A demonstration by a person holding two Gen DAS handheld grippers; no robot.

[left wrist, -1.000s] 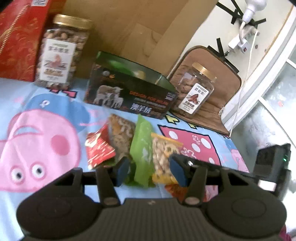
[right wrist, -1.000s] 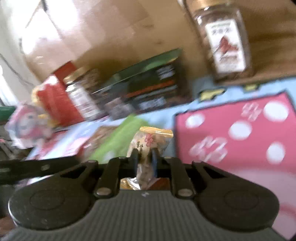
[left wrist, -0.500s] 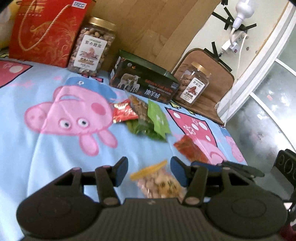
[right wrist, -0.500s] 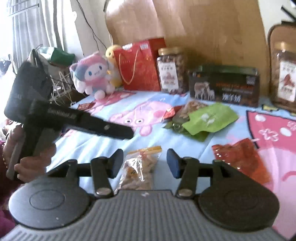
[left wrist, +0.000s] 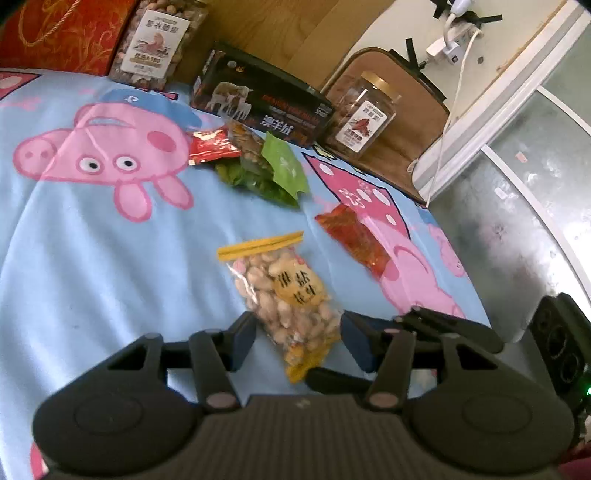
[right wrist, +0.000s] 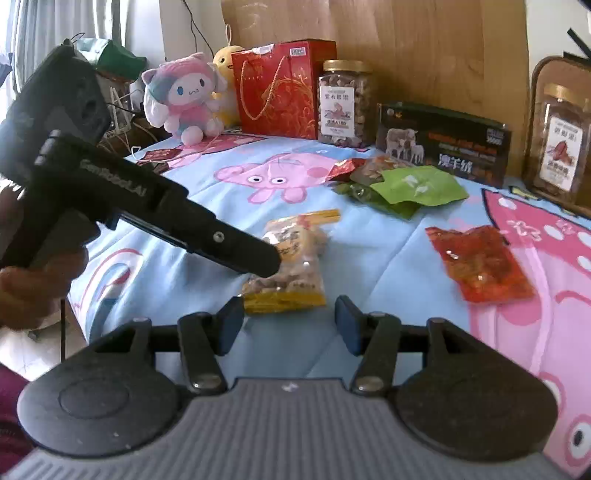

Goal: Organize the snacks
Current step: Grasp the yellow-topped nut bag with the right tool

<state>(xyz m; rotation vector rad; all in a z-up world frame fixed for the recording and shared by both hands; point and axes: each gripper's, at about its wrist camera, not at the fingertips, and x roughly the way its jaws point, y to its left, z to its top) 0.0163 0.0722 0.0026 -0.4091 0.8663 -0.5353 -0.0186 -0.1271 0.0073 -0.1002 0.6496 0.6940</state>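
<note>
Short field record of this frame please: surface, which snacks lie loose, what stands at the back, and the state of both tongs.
surface: cartoon-pig blanket
nearest snack: peanut bag, flat, between the open left tongs, no pad pressing it
right tongs: open, empty, just short of the bag
other loose snacks: orange-red packet; green packet on a small pile
back row: two nut jars, dark box, red gift bag

The red gift bag [left wrist: 62, 33] and the peanut jar [left wrist: 157, 40] lose their tops to the left wrist view's upper edge; the left gripper's arm [right wrist: 207, 236] hides part of the peanut bag [right wrist: 291, 266]
</note>
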